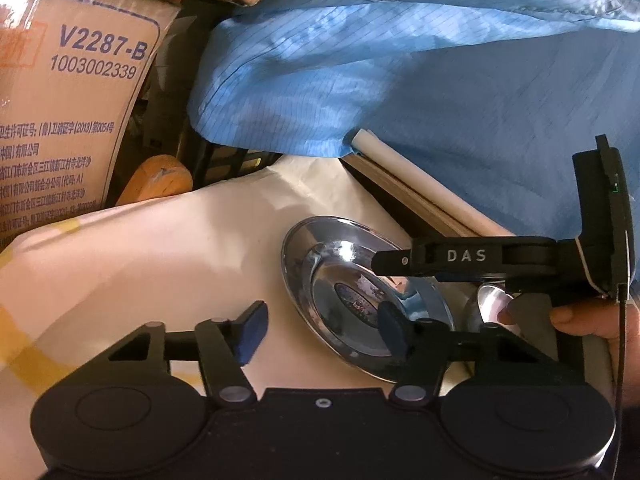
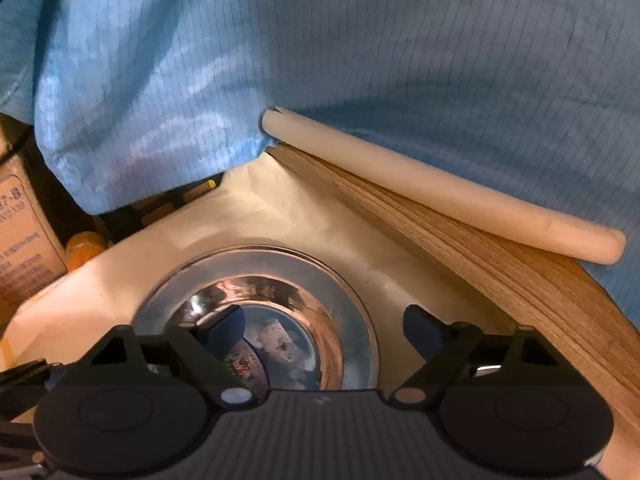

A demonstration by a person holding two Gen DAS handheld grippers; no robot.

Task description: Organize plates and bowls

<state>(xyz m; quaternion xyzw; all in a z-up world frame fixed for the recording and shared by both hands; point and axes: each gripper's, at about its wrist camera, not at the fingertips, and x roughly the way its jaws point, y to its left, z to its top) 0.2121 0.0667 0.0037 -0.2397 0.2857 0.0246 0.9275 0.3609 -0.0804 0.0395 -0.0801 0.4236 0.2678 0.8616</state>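
Note:
A shiny steel plate (image 1: 320, 256) with a label in its middle lies on the white-covered table (image 1: 160, 264). It also shows in the right wrist view (image 2: 264, 276). My left gripper (image 1: 324, 330) is open and empty, its right finger over the plate's near rim. My right gripper (image 2: 324, 326) is open and empty just above the plate, its left finger over the plate's centre. The right gripper's body (image 1: 520, 264) shows in the left wrist view, reaching over the plate from the right. A second shiny steel piece (image 1: 494, 302) peeks out under it.
A person in a blue coat (image 1: 440, 80) leans at the table's far edge. A white roll (image 2: 440, 188) lies along the wooden table edge (image 2: 500, 276). Printed cardboard boxes (image 1: 72, 100) and an orange object (image 1: 160, 178) stand at the left.

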